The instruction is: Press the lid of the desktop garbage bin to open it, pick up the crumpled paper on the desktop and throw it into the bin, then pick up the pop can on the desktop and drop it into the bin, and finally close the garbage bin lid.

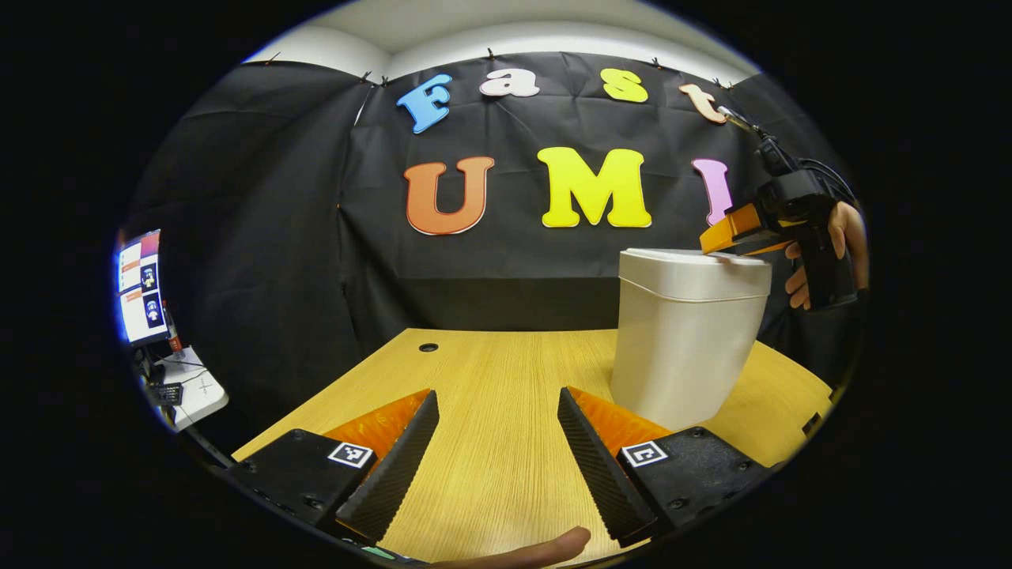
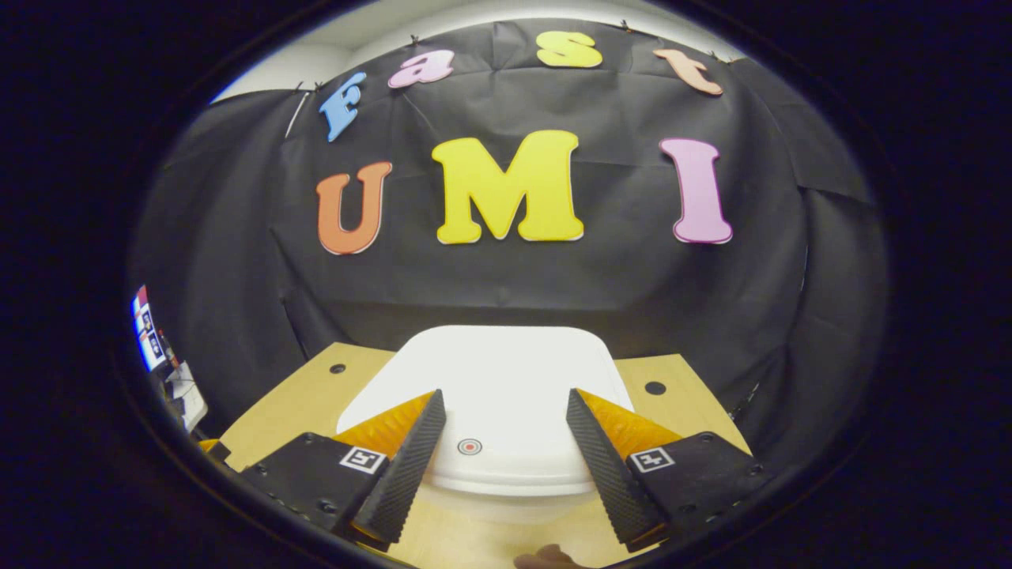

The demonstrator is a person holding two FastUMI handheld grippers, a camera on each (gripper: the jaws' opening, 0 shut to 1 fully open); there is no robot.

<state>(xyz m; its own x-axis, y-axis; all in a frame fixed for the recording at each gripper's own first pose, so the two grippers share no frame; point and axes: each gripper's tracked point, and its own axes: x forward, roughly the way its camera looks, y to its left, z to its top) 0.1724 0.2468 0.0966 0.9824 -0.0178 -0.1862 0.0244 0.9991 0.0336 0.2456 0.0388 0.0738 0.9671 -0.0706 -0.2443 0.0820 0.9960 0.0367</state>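
Standing on the tabletop (image 1: 506,371), the bin (image 1: 684,340) is seen with its lid (image 2: 506,387) shut. The right tongs (image 2: 502,458) are held apart just above the lid, the left tongs (image 1: 498,458) apart too, near it. A downward press is likely needed next.

White bin (image 1: 684,340) with a red-ringed dot (image 2: 470,446) on its lid at six o'clock; the desk (image 1: 490,411) is pale yellow wood grain

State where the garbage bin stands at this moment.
In the left gripper view the garbage bin stands on the wooden table, right of centre, with the right gripper above its closed lid.
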